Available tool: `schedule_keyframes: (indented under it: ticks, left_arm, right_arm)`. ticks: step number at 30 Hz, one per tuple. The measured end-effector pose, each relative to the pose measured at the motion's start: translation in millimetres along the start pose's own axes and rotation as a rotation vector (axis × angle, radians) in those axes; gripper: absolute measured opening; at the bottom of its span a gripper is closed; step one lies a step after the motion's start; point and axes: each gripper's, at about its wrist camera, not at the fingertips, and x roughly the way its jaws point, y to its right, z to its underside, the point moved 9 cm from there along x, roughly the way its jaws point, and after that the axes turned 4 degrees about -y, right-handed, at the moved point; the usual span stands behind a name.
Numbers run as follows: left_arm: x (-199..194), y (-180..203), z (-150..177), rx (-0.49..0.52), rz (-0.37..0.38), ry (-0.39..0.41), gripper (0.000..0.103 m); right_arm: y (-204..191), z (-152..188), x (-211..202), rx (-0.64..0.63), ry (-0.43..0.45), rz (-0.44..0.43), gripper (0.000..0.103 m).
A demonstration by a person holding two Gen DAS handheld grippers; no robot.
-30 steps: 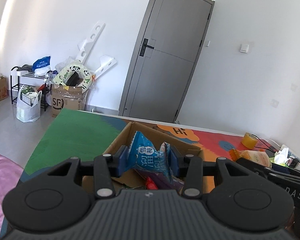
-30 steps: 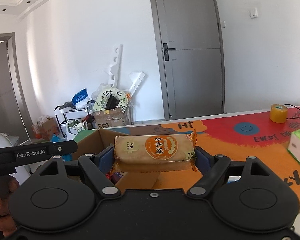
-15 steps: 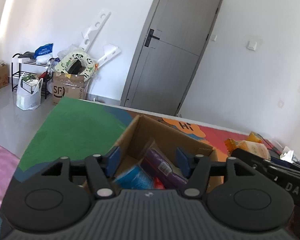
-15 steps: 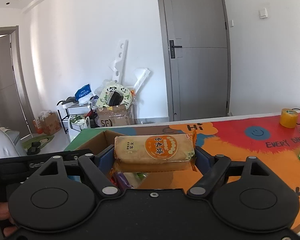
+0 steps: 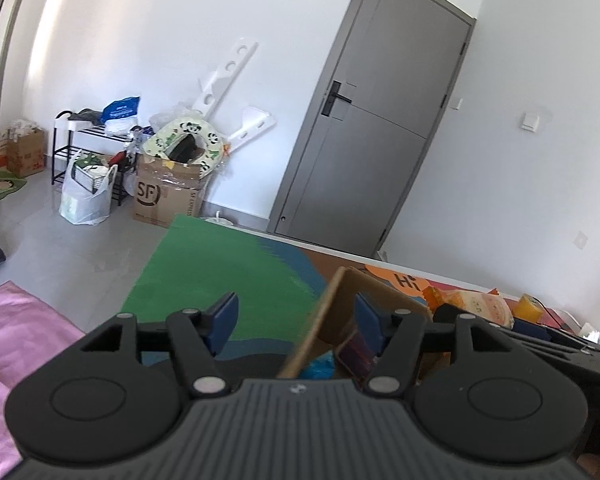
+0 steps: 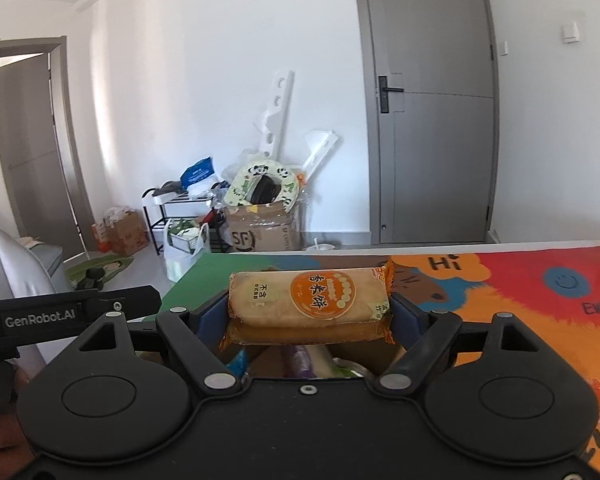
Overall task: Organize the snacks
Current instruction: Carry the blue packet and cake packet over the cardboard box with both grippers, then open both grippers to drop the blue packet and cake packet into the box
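- Both tongs are seen over a colourful table mat (image 5: 220, 264); the left gripper (image 5: 296, 318) is held with its blue pads apart and nothing between them, its right pad set over the near wall of a cardboard box (image 5: 332, 320).
- Right gripper (image 6: 310, 312) is shown clamped on an orange-and-tan biscuit packet (image 6: 308, 300), gripped end to end and held level above the box.
- Below and just ahead of the left tongs, the open cardboard box is seen holding a blue packet (image 5: 320, 366) and a purple packet (image 5: 356, 354); beneath the held biscuits in the right wrist view, the same box contents are glimpsed, partly hidden.
- Large dark Chinese characters are printed on an orange roundel on the biscuit packet, with a small pale label to its left; the finer print is too small to read.
- "GenRobot.AI" is read on the black arm of the left tool, left of the right tongs.
- "Hi" is lettered on the mat beyond the box, and "EVER" is cut off at the frame edge to the right.
- "SF" is marked on a brown carton (image 6: 260, 232) on the floor, well beyond both tongs, near a grey door (image 6: 432, 120).
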Motion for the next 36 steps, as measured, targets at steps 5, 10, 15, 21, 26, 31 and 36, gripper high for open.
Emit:
schedule_keyframes:
  ticks: [5,10,15,21,26,31,36]
  left_arm:
    - [-2,-18,-1,-0.03,-0.016,0.004,0.063]
    - [-3,-32,0,-0.054,-0.025,0.0,0.063]
    - [-2,-30,4,-0.054,-0.017,-0.013,0.064]
    - [-4,-6,13,-0.02,0.008,-0.026,0.071]
    - [-5,18,19,0.018,0.024,-0.03,0.076]
    - [-9,40,26,0.055,0.034,-0.026,0.082]
    - [-12,60,33,0.082,0.048,-0.03,0.085]
  right_arm:
    - [-13,-4,11,-0.015,-0.019,-0.015,0.081]
    - [-23,-7,19,-0.01,-0.026,-0.03,0.093]
    - [-16,-5,13,-0.006,-0.024,0.002,0.095]
    - [8,5,-1,0.04,-0.032,0.023,0.095]
    - [32,14,-20,0.077,-0.021,0.042,0.097]
    - [56,23,-36,0.12,-0.016,0.053,0.103]
    - [79,34,-52,0.177,-0.012,0.063,0.103]
